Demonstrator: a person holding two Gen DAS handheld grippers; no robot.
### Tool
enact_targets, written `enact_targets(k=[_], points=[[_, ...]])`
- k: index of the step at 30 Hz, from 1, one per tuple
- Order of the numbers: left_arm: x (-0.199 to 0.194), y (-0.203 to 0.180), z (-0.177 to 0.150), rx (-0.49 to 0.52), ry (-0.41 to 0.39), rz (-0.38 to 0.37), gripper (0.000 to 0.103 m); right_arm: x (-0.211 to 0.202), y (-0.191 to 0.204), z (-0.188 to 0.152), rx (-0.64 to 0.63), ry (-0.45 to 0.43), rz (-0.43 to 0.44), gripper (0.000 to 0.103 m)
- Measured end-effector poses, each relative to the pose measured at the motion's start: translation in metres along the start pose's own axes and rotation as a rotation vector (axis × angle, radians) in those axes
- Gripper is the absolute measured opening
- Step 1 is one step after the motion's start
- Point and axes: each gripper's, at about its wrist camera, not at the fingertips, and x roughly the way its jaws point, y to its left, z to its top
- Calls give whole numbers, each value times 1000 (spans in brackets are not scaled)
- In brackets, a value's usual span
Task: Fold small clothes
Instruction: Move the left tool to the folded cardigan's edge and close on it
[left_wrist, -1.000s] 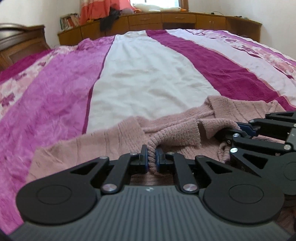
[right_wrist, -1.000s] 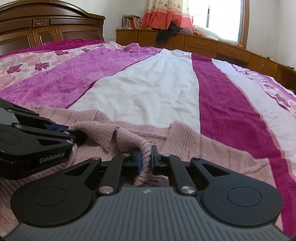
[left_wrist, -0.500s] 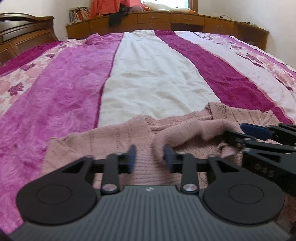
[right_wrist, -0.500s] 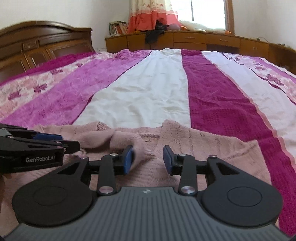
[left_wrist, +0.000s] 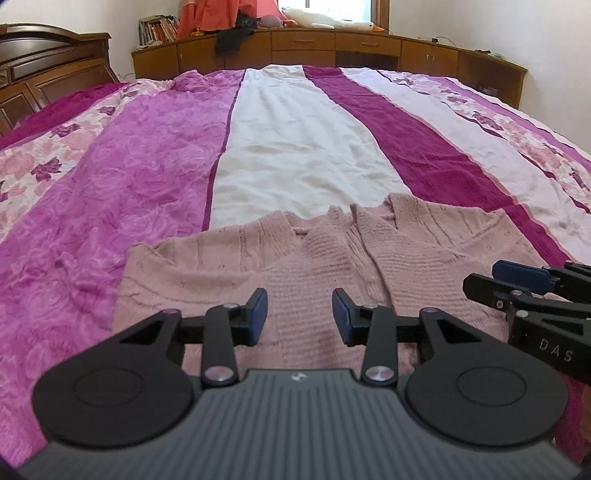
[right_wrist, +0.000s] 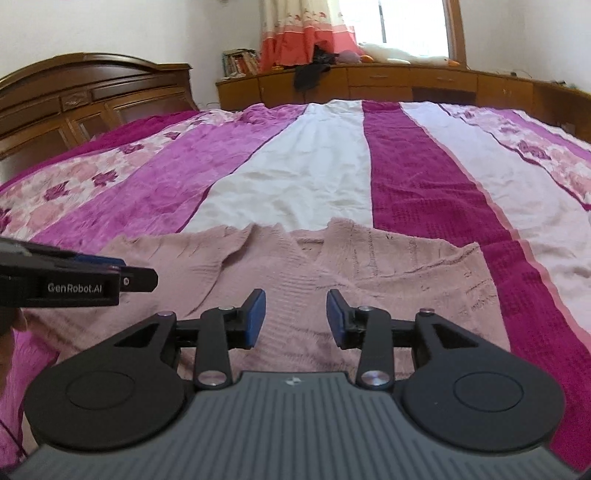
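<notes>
Knitwear in dusty pink, a small ribbed sweater (left_wrist: 317, 266), lay spread at the near edge of the striped magenta-and-white bedspread (left_wrist: 303, 155), its two front panels folded inward to meet at the middle. Further folds seemed left to do. Both the left gripper (left_wrist: 300, 314) and the right gripper (right_wrist: 295, 314) hung just above it, jaws wide and empty. No containers were visible.

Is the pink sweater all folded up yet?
Not yet. The pink sweater lies on the striped bedspread with both sleeves folded in across its front, so that part looks done. Nothing is in hand: the left claw and right claw are both open above it. The body is not yet folded over.
</notes>
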Motion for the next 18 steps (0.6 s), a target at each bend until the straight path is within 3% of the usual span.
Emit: enact_targets(k=[5,10,18], points=[[-16,-2,-11,27,1,0,41,-12,11,-12,-62,6,9,46],[-29,-3,-27,50,9,-19,41,-17,20,-24,-109,19,25,55],[-35,-8,-43,110,19,-36,41,-18,28,-30,-137,37,20,56]])
